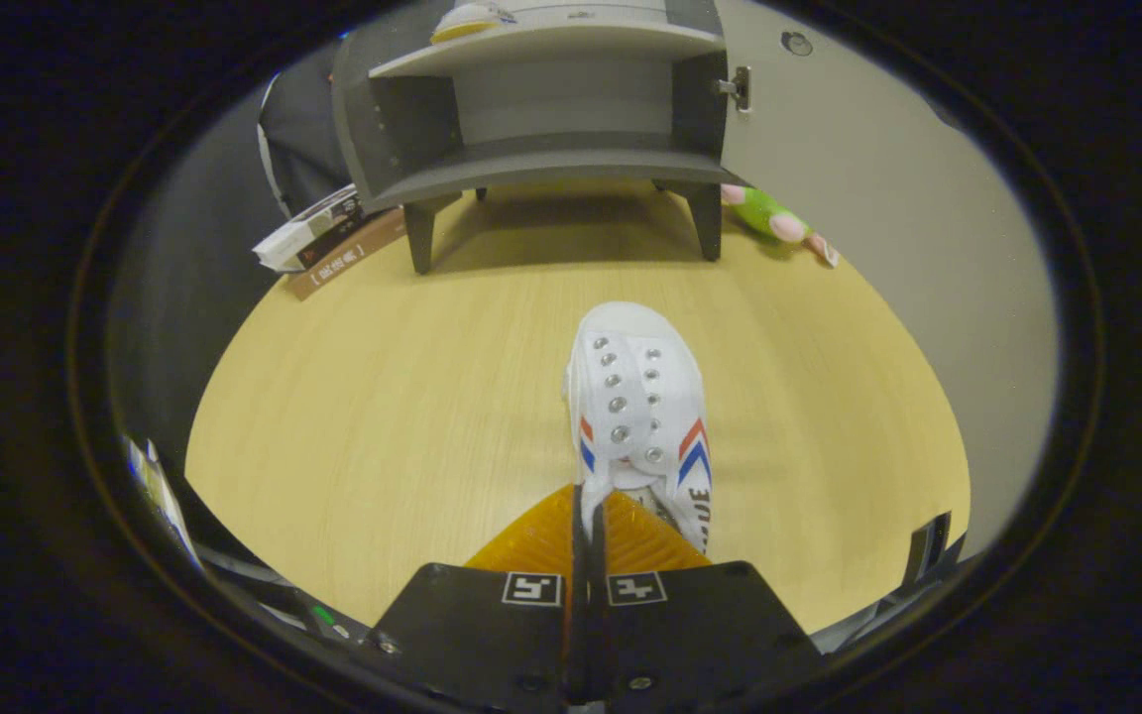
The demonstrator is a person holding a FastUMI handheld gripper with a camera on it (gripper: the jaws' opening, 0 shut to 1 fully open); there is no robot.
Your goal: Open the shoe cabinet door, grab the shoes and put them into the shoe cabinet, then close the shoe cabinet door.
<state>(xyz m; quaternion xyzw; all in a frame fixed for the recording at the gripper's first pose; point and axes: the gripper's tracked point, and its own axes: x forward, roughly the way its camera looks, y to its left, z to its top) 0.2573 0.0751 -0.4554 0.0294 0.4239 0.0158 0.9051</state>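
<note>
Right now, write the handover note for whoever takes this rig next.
Claw: shut on the shoe, its fingers nearly together, pinching the white shoe's heel edge, toe pointing at the cabinet.
Shoe cabinet: beyond the shoe at the far side of the wooden table, door swung open to the right, lower shelf free.
Done: door opened, shoe grabbed.
Left: carry the shoe forward onto the lower shelf, release, then close the door.
Nearby: books left of the cabinet, a green plush toy to its right.

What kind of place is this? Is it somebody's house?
Probably a pretend home corner in a test booth, not a real house: a small open shoe cabinet on a wooden table, and a claw pinching a white shoe.
</note>
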